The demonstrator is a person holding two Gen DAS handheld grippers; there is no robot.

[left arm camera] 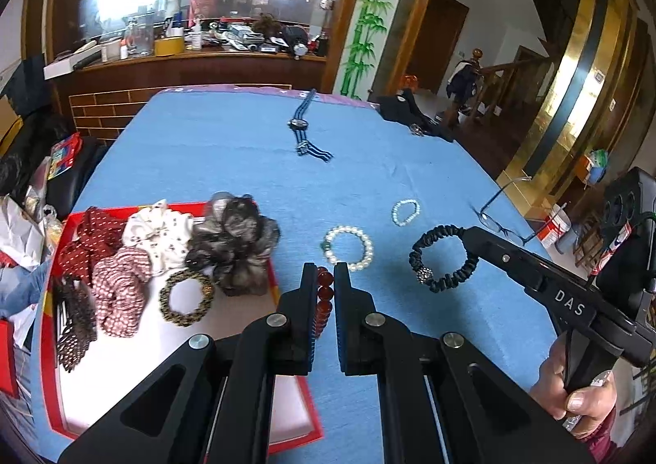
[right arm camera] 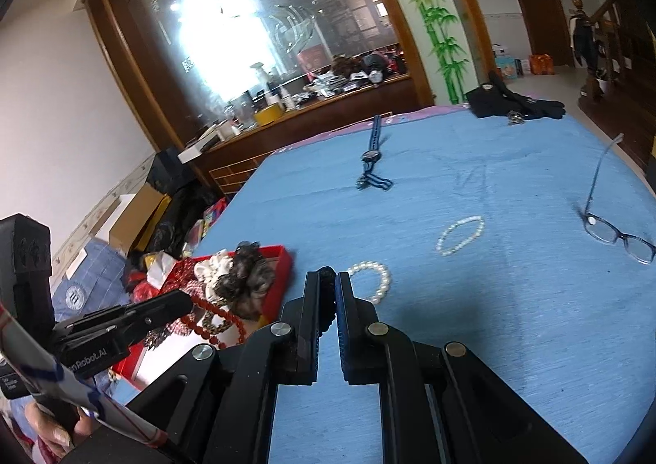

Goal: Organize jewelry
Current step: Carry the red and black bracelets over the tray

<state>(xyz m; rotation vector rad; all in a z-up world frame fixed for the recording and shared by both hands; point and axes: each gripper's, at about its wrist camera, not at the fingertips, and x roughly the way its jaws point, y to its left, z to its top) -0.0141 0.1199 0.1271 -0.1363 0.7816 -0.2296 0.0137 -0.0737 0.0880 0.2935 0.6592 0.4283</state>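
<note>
Claws clenched: your left claw [left arm camera: 324, 283] gripped red beads [left arm camera: 324, 293], your right claw [right arm camera: 327, 285] a black scrunchie [left arm camera: 443, 257], presumably for the red tray [left arm camera: 49, 341] at lower left.

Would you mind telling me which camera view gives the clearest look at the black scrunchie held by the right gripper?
The left wrist view: the black scrunchie shows as a whole ring hanging from the right gripper above the blue cloth. In the right wrist view only a dark bunch of it shows, pinched between the shut fingers.
</note>
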